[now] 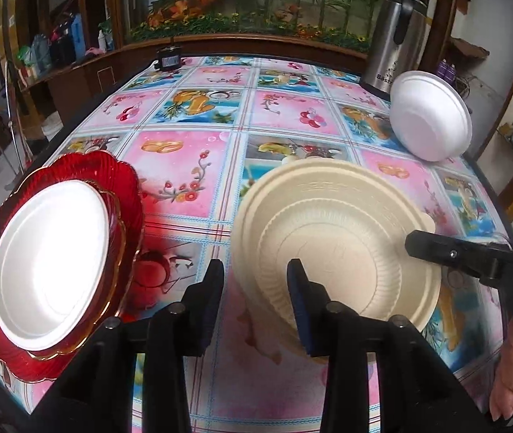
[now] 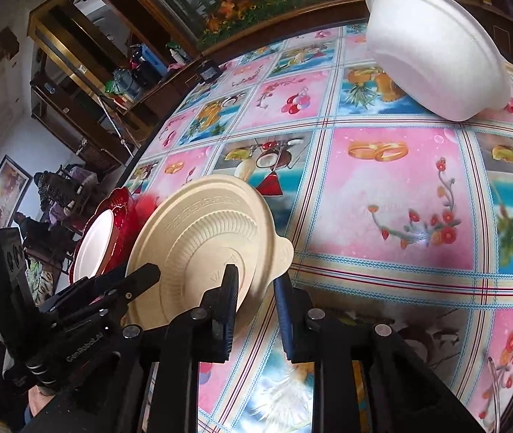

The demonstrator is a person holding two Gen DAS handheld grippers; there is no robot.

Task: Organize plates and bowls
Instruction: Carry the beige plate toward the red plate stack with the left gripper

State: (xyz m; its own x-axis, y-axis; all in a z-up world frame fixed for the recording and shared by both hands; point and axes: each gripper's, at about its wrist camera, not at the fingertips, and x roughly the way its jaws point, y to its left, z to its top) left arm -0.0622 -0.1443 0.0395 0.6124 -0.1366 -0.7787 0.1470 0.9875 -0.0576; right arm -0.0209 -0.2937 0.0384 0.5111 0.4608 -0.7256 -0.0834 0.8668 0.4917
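On the far left of my left wrist view I see the red plate (image 1: 126, 195), scalloped and ribbed, lying on the bench (image 1: 191, 180) with a second red plate under it, so 2 in the stack. A white plate (image 1: 50, 259) sits inside the top 1.

Moving right, my left gripper (image 1: 256, 310) is released: its 2 fingers stand apart with only the patterned cloth between them. Its right finger overlaps the near rim of the cream bowl (image 1: 328, 223) in this view; I cannot tell whether it touches.

The cream bowl lies upside down on the bench, base ring up, with a small tab on its right edge. From the right wrist view my right gripper (image 2: 256, 303) is also released, jaws apart and grasping nothing. Its left finger lies over the cream bowl (image 2: 198, 238) base, and the tab sits just beyond the gap between the fingers.

Further right and toward the back, the white foam bowl (image 1: 433, 119) rests tilted on its rim, its underside facing me, well apart from the cream bowl. Behind it stands a steel thermos jug (image 1: 393, 32) at the bench's far right corner.
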